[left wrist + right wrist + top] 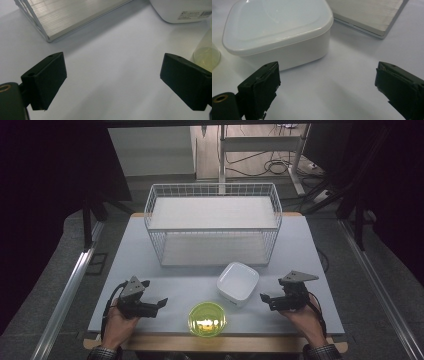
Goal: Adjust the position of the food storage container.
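On the near half of a pale grey matte table [150, 270], two black two-jaw grippers at rest, both spread wide with nothing between the pads. Left gripper [161, 303] aimed inward, just left of a round, translucent yellow-green plastic bowl [206, 319] at the front edge; right gripper [264, 298] aimed at a white, rounded-square glossy plastic dish [238, 282], near it but apart. Bowl and dish almost touching, both sitting on the tabletop in front of a white wire-mesh rack [214, 190] with two flat, finely ribbed shelves. By the look of it, work barely begun: neither vessel gripped or lifted, both shelves bare, everything apparently still to do if the rack is the destination. Seen from the right gripper view, dish [279, 35] smooth, thick-rimmed, gently domed, shiny under the lamp; rack shelf edge [372, 22] metallic and sharp-cornered.
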Tool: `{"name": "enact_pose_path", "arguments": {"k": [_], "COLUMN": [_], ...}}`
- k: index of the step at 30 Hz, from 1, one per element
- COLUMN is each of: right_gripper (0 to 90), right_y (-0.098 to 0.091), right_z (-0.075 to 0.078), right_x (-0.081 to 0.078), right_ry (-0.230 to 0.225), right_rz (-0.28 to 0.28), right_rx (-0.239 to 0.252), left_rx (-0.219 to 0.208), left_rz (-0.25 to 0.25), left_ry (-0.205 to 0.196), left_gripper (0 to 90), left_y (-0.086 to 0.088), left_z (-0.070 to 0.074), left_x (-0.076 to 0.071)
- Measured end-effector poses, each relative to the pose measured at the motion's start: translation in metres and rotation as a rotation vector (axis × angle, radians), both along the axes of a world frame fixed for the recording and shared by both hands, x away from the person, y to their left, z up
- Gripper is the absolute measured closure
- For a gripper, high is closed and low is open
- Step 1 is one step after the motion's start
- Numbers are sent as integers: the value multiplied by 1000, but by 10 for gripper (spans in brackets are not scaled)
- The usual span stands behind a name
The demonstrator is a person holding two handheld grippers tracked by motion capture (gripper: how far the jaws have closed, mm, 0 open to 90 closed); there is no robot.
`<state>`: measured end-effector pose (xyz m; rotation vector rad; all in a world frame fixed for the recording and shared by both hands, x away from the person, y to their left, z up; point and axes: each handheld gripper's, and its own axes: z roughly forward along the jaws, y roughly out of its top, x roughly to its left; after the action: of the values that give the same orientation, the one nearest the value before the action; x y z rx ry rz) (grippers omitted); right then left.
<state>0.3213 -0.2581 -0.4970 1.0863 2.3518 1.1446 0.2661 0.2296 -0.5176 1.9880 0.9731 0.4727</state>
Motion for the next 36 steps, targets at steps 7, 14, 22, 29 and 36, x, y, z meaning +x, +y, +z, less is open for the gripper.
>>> {"name": "enact_pose_path", "arguments": {"k": [7,14,22,29,36], "right_gripper": [124,156,189,196,198], "right_y": [0,-2,-3,-4,-3], "right_z": [0,0,0,1,1], "right_x": [0,1,1,1,1], "right_ry": [-1,5,14,9,2], "right_rz": [-7,-15,-4,-13,-17], "right_rx": [-10,0,9,18,16], "left_rx": [12,5,-34,-69,-65], "left_rz": [18,13,-56,-116,-182], "left_ry": [-2,3,-24,-21,-28], "left_gripper": [44,56,339,581,887], "left_y": [-2,-6,-16,-27,-52], "left_z": [1,3,16,24,34], "left_x": [-1,-3,-13,-21,-32]}}
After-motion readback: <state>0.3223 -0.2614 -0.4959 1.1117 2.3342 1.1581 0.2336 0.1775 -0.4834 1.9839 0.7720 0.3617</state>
